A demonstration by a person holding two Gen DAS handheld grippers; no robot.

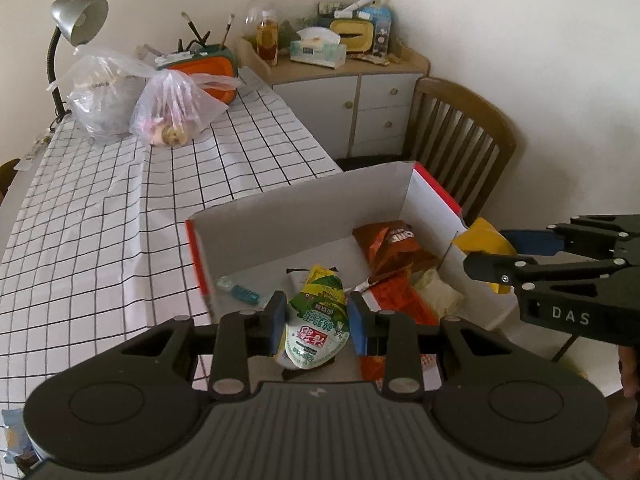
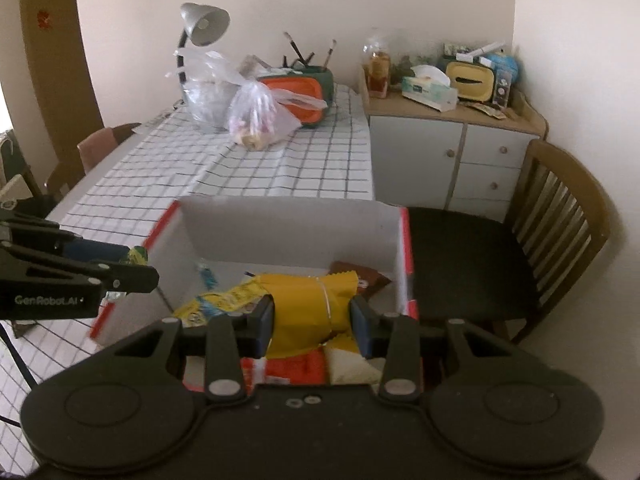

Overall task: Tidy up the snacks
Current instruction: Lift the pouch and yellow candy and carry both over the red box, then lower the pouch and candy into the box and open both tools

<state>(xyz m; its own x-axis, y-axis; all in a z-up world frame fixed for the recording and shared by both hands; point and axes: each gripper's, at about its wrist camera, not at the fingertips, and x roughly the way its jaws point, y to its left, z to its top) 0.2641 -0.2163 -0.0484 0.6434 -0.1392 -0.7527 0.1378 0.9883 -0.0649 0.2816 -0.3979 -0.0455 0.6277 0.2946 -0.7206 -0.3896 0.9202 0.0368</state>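
A red-and-white cardboard box (image 1: 304,204) stands open at the table's near right corner, also in the right wrist view (image 2: 288,224). My left gripper (image 1: 317,312) is shut on a green-and-white snack pouch (image 1: 316,320) and holds it above the box's near left part. My right gripper (image 2: 312,314) is shut on a yellow snack packet (image 2: 308,304) over the box's near right side; it shows in the left wrist view (image 1: 484,240) too. Inside lie a brown Oreo pack (image 1: 394,246), orange and cream packets (image 1: 412,292) and a small teal item (image 1: 244,293).
The table has a white checked cloth (image 1: 120,208). At its far end stand two plastic bags (image 1: 160,100), a desk lamp (image 1: 76,28) and an orange container (image 1: 208,72). A wooden chair (image 2: 560,224) and a white cabinet (image 2: 452,152) with tissues stand to the right.
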